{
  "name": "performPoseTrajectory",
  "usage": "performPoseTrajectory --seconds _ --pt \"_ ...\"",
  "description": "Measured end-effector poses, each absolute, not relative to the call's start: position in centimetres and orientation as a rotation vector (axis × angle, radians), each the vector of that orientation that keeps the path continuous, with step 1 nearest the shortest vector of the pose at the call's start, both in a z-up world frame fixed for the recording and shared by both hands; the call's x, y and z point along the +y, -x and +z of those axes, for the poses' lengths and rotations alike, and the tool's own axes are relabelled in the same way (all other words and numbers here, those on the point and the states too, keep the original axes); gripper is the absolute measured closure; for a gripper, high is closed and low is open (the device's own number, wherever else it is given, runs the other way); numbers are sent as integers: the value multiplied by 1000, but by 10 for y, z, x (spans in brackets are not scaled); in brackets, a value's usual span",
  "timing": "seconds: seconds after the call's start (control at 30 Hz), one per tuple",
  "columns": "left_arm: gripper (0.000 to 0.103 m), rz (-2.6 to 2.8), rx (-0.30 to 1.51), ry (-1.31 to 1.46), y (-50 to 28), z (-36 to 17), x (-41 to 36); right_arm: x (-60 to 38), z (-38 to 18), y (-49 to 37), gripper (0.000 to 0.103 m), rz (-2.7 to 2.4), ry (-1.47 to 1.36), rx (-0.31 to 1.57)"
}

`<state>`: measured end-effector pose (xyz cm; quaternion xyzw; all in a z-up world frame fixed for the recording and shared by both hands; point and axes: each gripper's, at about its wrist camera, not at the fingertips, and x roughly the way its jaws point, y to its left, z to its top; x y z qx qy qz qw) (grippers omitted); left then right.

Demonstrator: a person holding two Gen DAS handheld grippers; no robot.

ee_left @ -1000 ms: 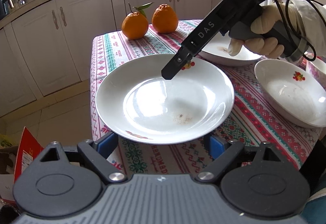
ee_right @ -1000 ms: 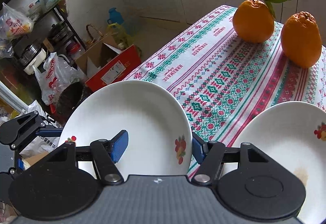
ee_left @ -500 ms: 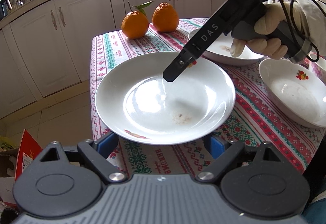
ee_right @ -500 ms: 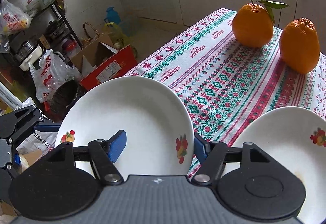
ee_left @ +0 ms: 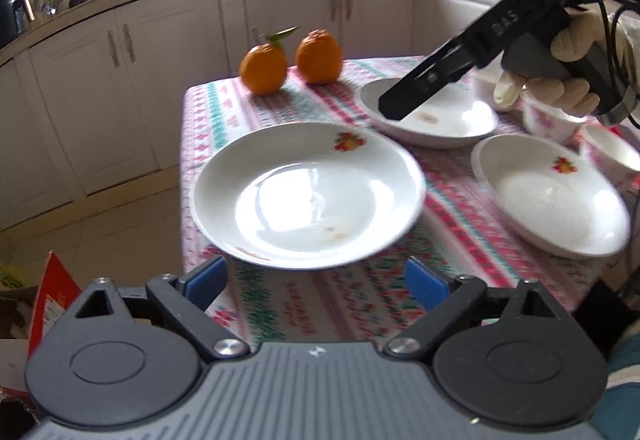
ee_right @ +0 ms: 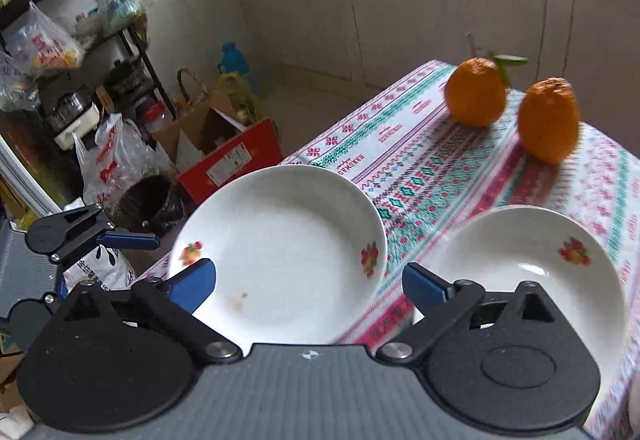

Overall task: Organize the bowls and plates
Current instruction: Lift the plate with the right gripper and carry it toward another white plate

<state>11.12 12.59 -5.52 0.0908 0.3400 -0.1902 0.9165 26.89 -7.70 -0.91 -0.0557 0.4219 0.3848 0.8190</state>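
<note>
A white deep plate with a fruit motif lies at the near left corner of the patterned tablecloth. My left gripper is just short of its near rim, jaws opening, with nothing between them. My right gripper, in a gloved hand, hangs over a second plate further back. In the right wrist view that gripper has its jaws opening wide above the gap between the near plate and the second plate, touching neither. A third plate lies at the right.
Two oranges stand at the table's far end. Small bowls sit at the far right. A red box, bags and a rack crowd the floor left of the table. White cabinets run behind.
The right gripper let go of the near plate's far rim, spread its jaws wide and rose back over the second plate. The left gripper drew back a little and widened.
</note>
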Motion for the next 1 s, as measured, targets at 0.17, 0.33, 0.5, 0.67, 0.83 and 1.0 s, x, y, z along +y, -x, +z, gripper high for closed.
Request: performPoseTrajectory --seconds 0.17,0.33,0.5,0.67,0.83,1.0 --pt "6 -455 687 -193 -90 -48 105 -113 5 -230 0 756 100 869" --pt "6 -519 682 -172 -78 -47 85 -147 7 -194 0 689 89 860" --pt "6 -569 670 -205 -68 -51 59 -185 -2 -176 0 594 59 889" --pt "6 -615 665 -264 -63 -63 32 -216 -17 -169 0 530 24 941" --pt "6 -672 688 -289 -63 -71 11 -226 -31 -168 0 518 12 980" --pt "6 -703 700 -302 -68 -76 -3 -227 -42 -177 0 520 11 1013"
